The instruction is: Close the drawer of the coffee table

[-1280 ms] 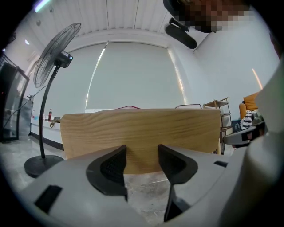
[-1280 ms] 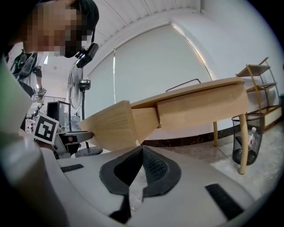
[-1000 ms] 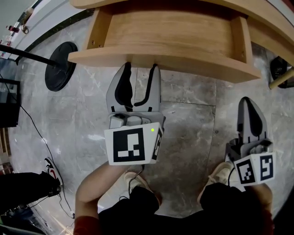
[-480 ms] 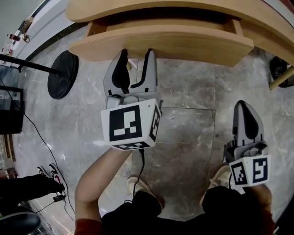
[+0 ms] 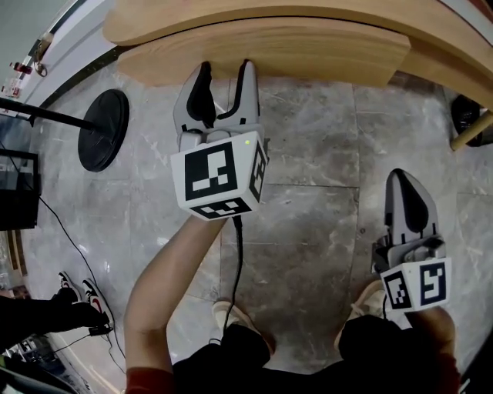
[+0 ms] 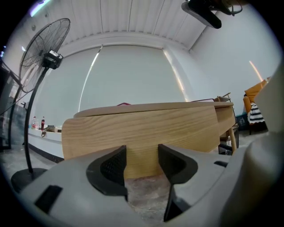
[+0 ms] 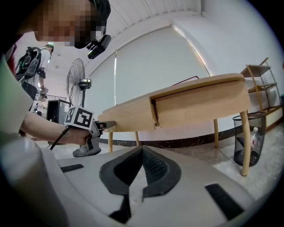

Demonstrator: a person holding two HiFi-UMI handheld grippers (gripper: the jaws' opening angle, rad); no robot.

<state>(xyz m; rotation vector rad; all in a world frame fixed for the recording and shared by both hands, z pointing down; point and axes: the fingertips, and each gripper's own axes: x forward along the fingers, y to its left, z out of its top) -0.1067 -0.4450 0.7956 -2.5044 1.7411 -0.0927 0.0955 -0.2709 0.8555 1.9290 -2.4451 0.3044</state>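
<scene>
Left hand-held gripper (image 5: 225, 69): jaws apart, tips at the drawer front (image 5: 323, 54), upper frame. Right hand-held gripper (image 5: 406, 185): closed, empty, lower right.

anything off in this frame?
Only the drawer: it juts out from the table, not flush, and a step shows at its end. The left gripper, fingers apart, sits at the drawer's front. Nothing looks spilled, tilted or damaged.

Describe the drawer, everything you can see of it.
The drawer has a wide, gently curved front of light grained wood, with no handle showing. It sits nearly in under the table, its inside hidden; the right gripper view shows it slightly proud. The tips of the open left gripper seem to touch its front.
</scene>
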